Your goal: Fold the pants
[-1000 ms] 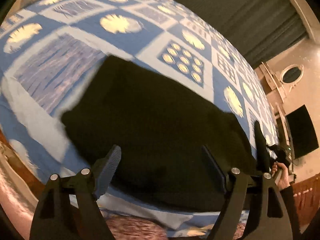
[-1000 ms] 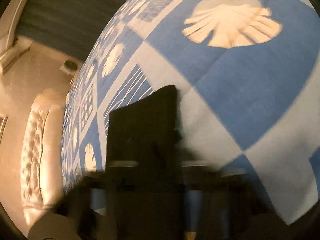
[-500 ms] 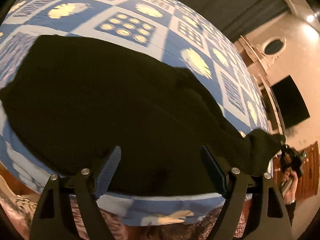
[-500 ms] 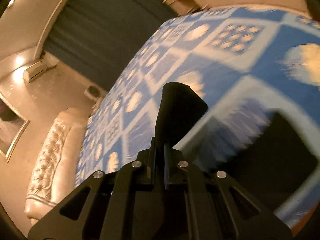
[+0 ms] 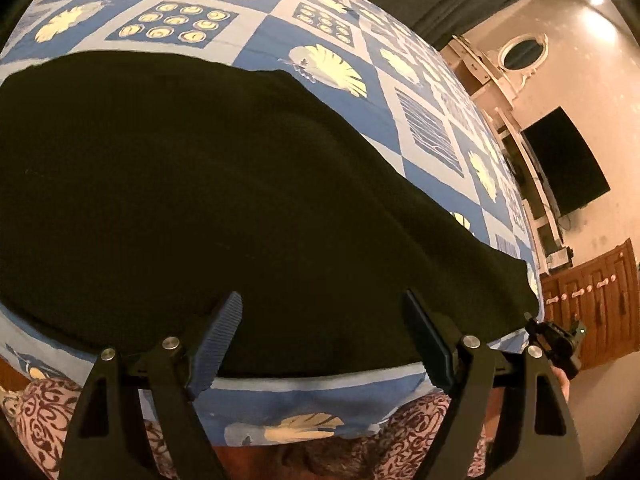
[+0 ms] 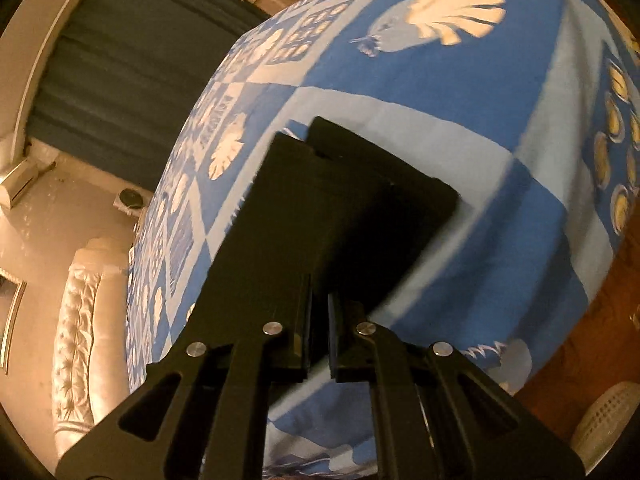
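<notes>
The pants [image 5: 224,200] are black, of plain dark cloth whose seams and details are lost in the dim light. In the left wrist view they lie spread wide and mostly flat, just ahead of the wide-apart jaws and reaching past them on both sides, the near edge running between the two fingers. In the right wrist view a part of the pants [image 6: 332,208] is pinched between the closed jaws and stretches forward from them as a taut band, its far end cut square with a small notch.
</notes>
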Demonstrator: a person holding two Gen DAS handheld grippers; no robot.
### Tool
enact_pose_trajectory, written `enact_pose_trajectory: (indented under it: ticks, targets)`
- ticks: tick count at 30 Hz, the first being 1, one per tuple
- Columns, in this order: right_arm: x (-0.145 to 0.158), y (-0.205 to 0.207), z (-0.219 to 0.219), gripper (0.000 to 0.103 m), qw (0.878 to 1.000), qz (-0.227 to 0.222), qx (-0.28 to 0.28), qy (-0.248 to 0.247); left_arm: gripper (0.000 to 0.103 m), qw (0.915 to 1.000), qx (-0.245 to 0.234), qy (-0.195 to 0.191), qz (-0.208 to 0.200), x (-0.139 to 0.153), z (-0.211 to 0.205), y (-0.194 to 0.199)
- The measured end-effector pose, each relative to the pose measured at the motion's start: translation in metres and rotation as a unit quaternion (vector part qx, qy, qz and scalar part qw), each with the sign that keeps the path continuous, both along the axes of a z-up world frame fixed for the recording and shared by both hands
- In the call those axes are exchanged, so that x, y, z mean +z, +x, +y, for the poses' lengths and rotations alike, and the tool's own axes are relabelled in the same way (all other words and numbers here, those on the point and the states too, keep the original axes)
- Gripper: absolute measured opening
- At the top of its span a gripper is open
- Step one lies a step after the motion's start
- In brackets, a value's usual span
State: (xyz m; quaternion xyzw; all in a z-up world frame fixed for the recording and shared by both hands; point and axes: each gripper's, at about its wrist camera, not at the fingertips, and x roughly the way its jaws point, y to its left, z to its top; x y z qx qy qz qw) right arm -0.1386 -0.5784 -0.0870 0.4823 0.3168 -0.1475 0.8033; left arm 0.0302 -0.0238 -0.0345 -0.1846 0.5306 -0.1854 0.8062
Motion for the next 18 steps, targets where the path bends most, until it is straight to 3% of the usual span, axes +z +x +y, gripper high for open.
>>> enact_pose_trajectory:
  ticks: [4, 6, 9, 11, 12, 14, 15, 17, 18]
  targets:
    - [-0.003, -0.007, 0.001, 0.006, 1.000, 0.003, 0.003, 0.005, 0.080, 1.0000, -0.003, 0.004, -0.008, -0.003, 0.001, 0.003]
    - [0.003, -0.011, 0.000, 0.012, 1.000, 0.009, -0.003, -0.006, 0.080, 0.9999, 0.001, -0.007, -0.008, -0.004, 0.005, 0.004]
    - [0.032, -0.015, 0.002, 0.023, 0.996, 0.034, -0.028, -0.083, 0.080, 0.9995, 0.012, -0.027, -0.006, -0.003, 0.011, 0.007]
    - [0.055, -0.004, 0.011, 0.029, 0.992, 0.025, -0.008, -0.126, 0.080, 0.9993, 0.021, -0.030, -0.010, -0.002, 0.015, 0.009]
    - [0.068, 0.010, 0.022, 0.041, 0.989, 0.014, 0.025, -0.145, 0.080, 0.9992, 0.023, -0.033, -0.008, -0.003, 0.017, 0.010]
    - [0.084, 0.049, 0.052, 0.049, 0.981, -0.010, 0.123, -0.152, 0.080, 0.9990, 0.025, -0.037, -0.005, -0.004, 0.019, 0.012]
    - [0.087, 0.081, 0.078, 0.049, 0.967, -0.021, 0.209, -0.147, 0.080, 0.9990, 0.025, -0.037, -0.005, -0.005, 0.019, 0.013]
    - [0.085, 0.126, 0.118, 0.049, 0.938, -0.038, 0.322, -0.122, 0.080, 0.9990, 0.024, -0.037, -0.004, -0.006, 0.021, 0.014]
    - [0.079, 0.155, 0.145, 0.049, 0.914, -0.044, 0.389, -0.104, 0.080, 0.9990, 0.023, -0.037, -0.005, -0.006, 0.021, 0.014]
